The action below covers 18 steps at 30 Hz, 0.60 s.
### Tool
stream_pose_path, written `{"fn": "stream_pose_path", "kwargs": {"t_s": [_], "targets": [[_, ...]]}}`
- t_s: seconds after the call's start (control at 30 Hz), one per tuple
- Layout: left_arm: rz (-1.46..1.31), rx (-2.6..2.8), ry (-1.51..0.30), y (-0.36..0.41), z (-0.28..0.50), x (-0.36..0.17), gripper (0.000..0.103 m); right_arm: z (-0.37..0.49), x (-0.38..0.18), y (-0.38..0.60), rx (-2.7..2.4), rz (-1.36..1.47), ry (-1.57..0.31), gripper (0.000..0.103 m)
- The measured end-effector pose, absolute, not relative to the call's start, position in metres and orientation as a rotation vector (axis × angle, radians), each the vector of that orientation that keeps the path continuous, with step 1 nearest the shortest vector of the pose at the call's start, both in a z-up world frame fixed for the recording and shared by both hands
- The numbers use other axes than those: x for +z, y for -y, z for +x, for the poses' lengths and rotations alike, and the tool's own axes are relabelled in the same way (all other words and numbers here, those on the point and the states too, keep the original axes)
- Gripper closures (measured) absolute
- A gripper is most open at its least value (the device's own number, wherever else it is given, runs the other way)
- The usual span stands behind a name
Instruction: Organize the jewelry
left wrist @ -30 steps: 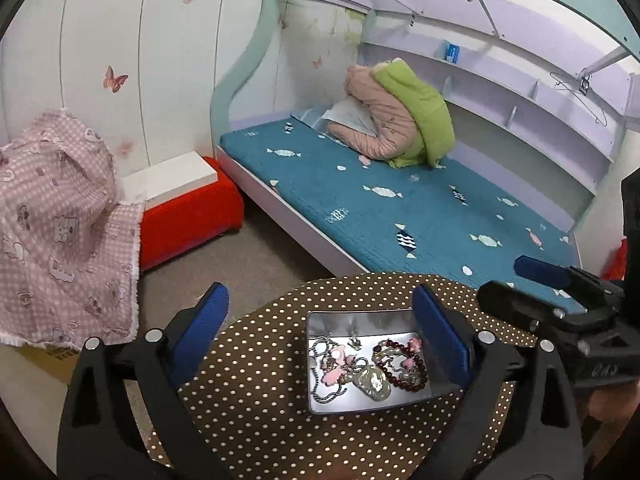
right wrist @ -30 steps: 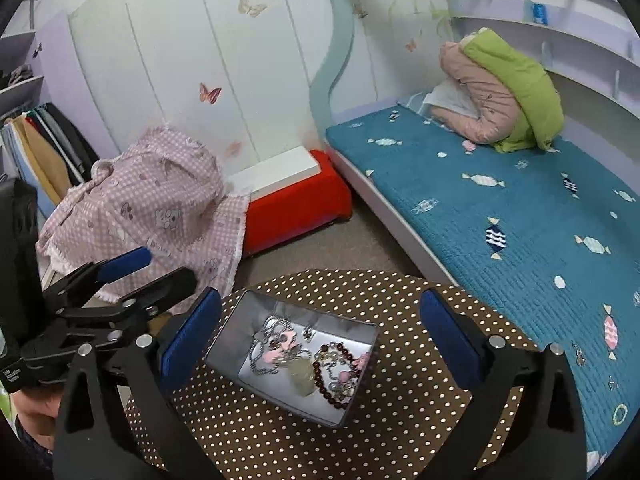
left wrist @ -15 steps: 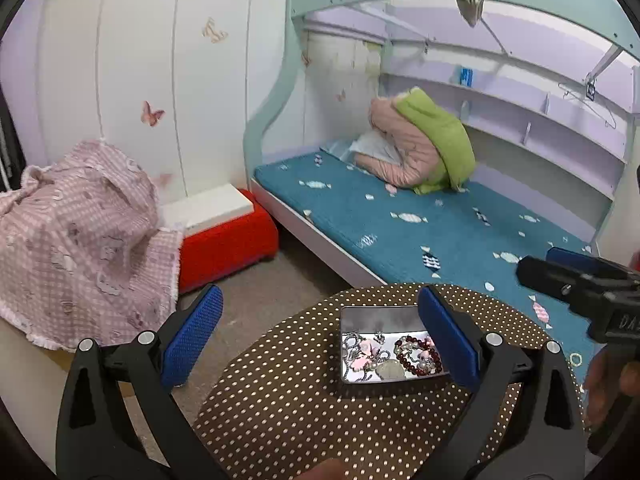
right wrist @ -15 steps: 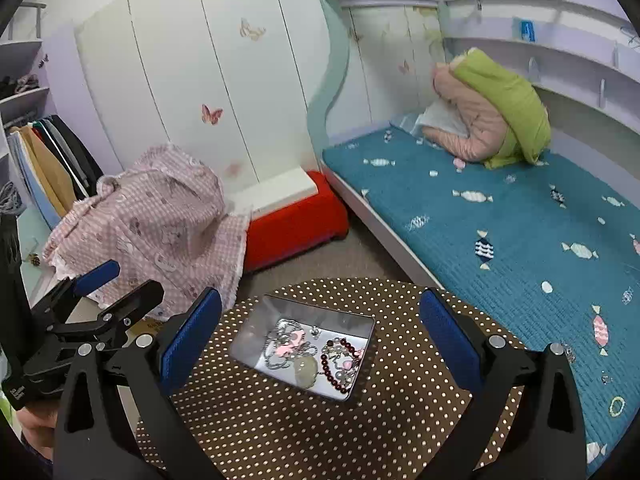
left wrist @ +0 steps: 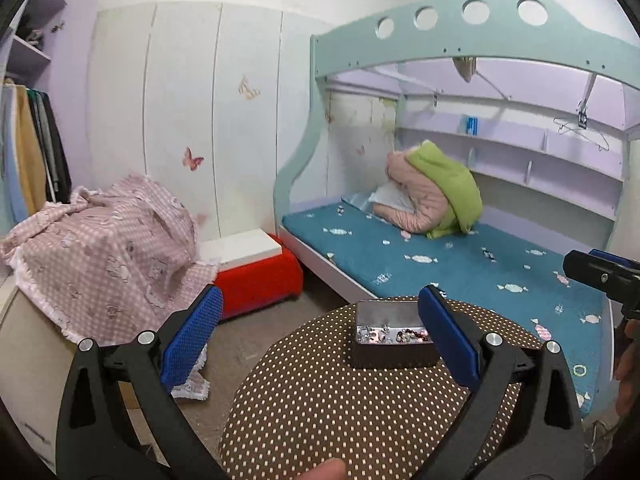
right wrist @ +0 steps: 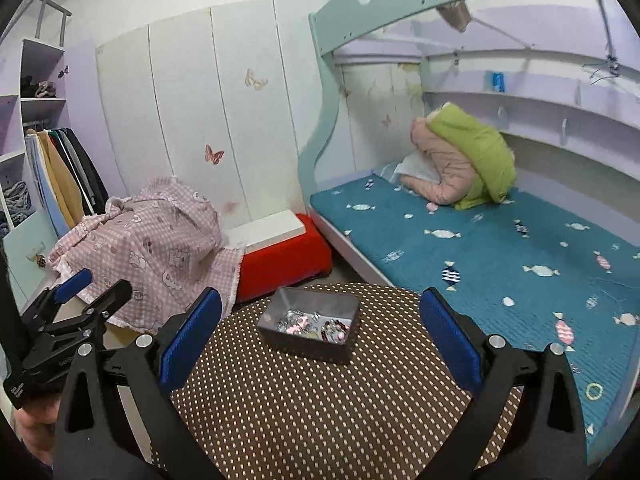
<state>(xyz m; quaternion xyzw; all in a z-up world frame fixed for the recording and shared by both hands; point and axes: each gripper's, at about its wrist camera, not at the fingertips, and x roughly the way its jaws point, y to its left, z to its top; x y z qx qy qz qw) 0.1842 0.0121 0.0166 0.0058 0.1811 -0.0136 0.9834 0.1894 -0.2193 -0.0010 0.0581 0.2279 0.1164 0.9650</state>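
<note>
So the metal tin (left wrist: pixel 394 338) with the jewelry (right wrist: pixel 316 325) sits on the far half of the round polka-dot table (right wrist: pixel 304 404), open side up. From the left wrist view its long axis runs left to right, one long wall facing the camera; from the right wrist view it's turned corner-on. Left gripper (left wrist: pixel 320 340) is spread wide and holding nothing, and so is the right gripper (right wrist: pixel 320 340), both hanging above the table's near side
</note>
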Motion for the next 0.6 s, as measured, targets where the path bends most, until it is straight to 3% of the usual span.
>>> {"fn": "stream_pose_path", "kwargs": {"t_s": [0.6], "targets": [[0.022, -0.065, -0.295, 0.001, 0.042, 0.015, 0.005, 0.059, -0.032, 0.208, 0.088, 0.098, -0.398, 0.007]]}}
